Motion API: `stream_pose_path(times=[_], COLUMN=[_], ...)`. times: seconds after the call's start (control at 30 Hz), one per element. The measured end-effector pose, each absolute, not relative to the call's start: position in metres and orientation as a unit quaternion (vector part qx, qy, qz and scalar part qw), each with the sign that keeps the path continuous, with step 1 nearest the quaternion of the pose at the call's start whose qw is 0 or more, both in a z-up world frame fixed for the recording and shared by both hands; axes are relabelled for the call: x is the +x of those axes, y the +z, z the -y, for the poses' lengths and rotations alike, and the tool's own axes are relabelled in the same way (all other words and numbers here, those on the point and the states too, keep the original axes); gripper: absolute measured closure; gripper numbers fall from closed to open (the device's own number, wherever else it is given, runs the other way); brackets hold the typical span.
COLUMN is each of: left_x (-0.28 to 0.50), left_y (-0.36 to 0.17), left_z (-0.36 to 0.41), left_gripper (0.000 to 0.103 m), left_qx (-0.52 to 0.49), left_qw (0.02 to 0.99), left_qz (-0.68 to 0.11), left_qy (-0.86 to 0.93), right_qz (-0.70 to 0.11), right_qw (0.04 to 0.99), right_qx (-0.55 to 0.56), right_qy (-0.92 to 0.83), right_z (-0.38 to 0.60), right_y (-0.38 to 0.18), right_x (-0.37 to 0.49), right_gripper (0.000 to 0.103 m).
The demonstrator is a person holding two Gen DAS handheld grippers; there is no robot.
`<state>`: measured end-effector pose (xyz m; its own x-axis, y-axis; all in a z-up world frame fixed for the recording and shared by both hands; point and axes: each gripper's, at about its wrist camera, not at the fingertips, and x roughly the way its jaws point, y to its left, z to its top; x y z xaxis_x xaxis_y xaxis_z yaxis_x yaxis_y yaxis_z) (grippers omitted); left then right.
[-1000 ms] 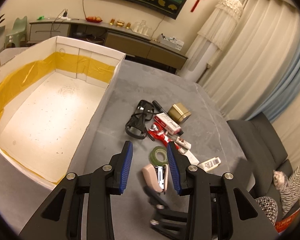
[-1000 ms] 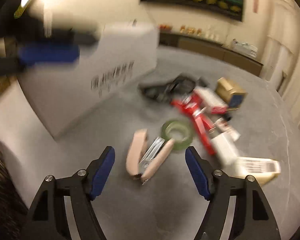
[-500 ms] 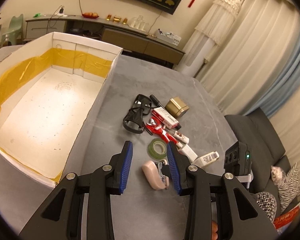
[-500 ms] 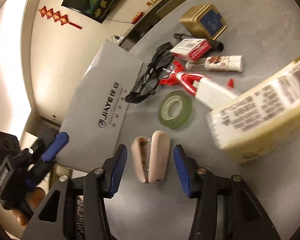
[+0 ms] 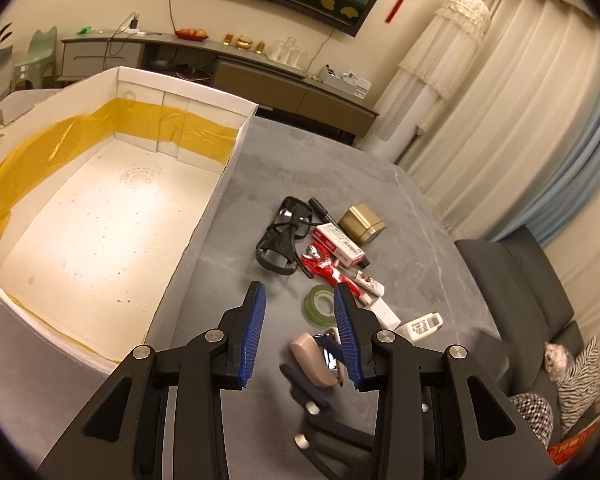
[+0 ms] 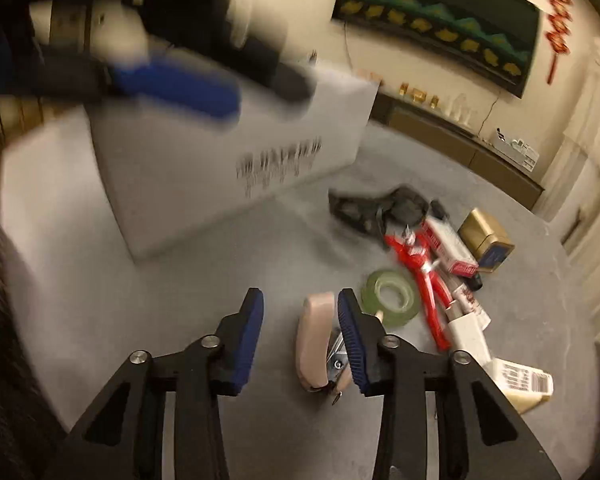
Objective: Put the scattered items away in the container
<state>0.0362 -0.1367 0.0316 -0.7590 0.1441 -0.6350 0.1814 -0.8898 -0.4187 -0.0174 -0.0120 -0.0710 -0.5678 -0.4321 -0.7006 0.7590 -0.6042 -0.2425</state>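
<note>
A: How does the left gripper stand?

B: Its blue-padded jaws are spread with nothing between them, above the grey stone-look tabletop. The pink clamshell stapler lies just at its 3 o'clock, beside the right-hand finger.

A: And the right gripper?

B: Spread as well, and empty. In its own view, which is motion-blurred, the stapler sits against the inner face of the finger at 3 o'clock, not pinched.

A: Further out?

B: From the left wrist, a green tape roll lies at 1 o'clock, then a red plastic figure, a red-and-white flat carton, black safety glasses, a black marker pen and a gold square tin. A white barcoded bottle lies at 3 o'clock.

A: The container?

B: The big white cardboard box with yellow tape lining stands at 10 o'clock, well apart from the pile.
</note>
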Motion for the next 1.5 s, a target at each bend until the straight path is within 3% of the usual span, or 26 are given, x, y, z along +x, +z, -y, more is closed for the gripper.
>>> stream_pose_path(times=[0.07, 0.13, 0.2, 0.33, 0.5, 0.67, 0.77, 1.03, 1.1, 1.23, 1.37, 1.5], left_x=[0.037, 0.037, 0.039, 0.039, 0.035, 0.031, 0.026, 0.01, 0.006, -0.002, -0.01, -0.012], left_y=[0.032, 0.033, 0.036, 0.038, 0.033, 0.026, 0.016, -0.023, -0.034, -0.048, -0.058, -0.058], left_z=[0.138, 0.14, 0.142, 0.141, 0.131, 0.118, 0.106, 0.071, 0.061, 0.05, 0.046, 0.046], left_gripper=[0.065, 0.065, 0.065, 0.065, 0.065, 0.064, 0.062, 0.057, 0.057, 0.057, 0.055, 0.053], left_qx=[0.347, 0.345, 0.341, 0.34, 0.353, 0.367, 0.385, 0.438, 0.451, 0.461, 0.462, 0.457], left_qw=[0.009, 0.007, 0.006, -0.002, -0.014, -0.029, -0.041, -0.051, -0.052, -0.045, -0.032, -0.029], left_qz=[-0.236, -0.238, -0.241, -0.24, -0.23, -0.216, -0.199, -0.157, -0.143, -0.13, -0.127, -0.126], left_qy=[-0.908, -0.908, -0.909, -0.909, -0.907, -0.904, -0.9, -0.884, -0.879, -0.877, -0.877, -0.88], right_qz=[-0.276, -0.242, -0.148, 0.153, 0.257, 0.234, 0.242, 0.224, 0.21, 0.131, -0.034, -0.143], right_qw=[0.341, 0.351, 0.389, 0.471, 0.428, 0.416, 0.411, 0.387, 0.384, 0.338, 0.259, 0.252], right_qx=[0.312, 0.33, 0.356, 0.423, 0.487, 0.474, 0.461, 0.403, 0.382, 0.341, 0.329, 0.336], right_qy=[-0.843, -0.842, -0.836, -0.759, -0.716, -0.74, -0.748, -0.799, -0.814, -0.867, -0.907, -0.896], right_z=[0.012, 0.005, -0.011, -0.069, -0.103, -0.11, -0.117, -0.147, -0.156, -0.171, -0.16, -0.13], right_y=[-0.074, -0.066, -0.051, -0.052, -0.093, -0.085, -0.077, -0.035, -0.022, 0.005, -0.004, -0.027], right_x=[-0.02, -0.027, -0.039, -0.089, -0.122, -0.119, -0.119, -0.115, -0.111, -0.091, -0.084, -0.076], right_gripper=[0.082, 0.082, 0.084, 0.083, 0.076, 0.073, 0.053, 0.048, 0.036, 0.021, 0.02, 0.02])
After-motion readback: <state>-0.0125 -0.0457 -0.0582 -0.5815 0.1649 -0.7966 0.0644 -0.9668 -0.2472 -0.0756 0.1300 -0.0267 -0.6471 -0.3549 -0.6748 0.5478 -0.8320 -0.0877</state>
